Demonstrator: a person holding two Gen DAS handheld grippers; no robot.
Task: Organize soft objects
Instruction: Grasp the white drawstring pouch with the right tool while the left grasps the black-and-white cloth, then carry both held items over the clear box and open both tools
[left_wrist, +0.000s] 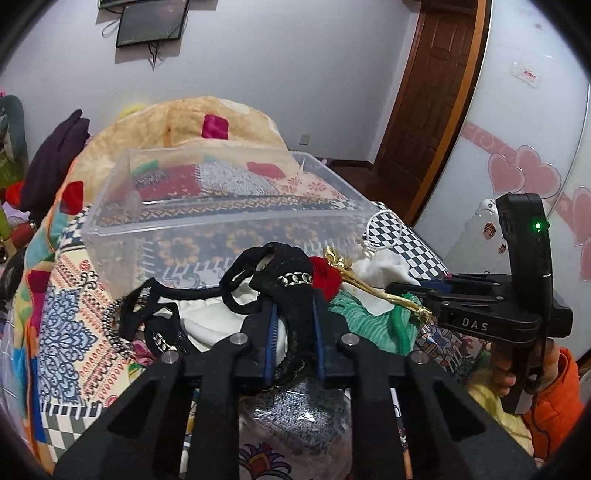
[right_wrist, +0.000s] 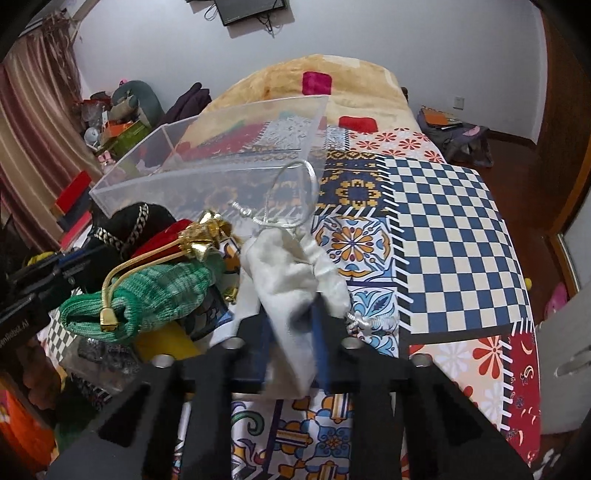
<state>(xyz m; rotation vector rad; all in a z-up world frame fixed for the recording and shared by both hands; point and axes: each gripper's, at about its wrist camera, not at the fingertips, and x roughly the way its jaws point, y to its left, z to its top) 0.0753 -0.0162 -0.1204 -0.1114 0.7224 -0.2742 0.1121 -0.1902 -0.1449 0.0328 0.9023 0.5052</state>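
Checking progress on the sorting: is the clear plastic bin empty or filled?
Empty: only the patterned bedspread shows through the clear plastic bin; the soft items lie outside it.

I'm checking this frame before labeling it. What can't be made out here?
- Left wrist view: the lower end of the black strappy garment disappears between the left gripper fingers.
- Right wrist view: the white cloth pouch in the right gripper is motion-blurred, so its grip point is unclear.
- Both views: the clear plastic bin floor is confused by bedspread pattern showing through.
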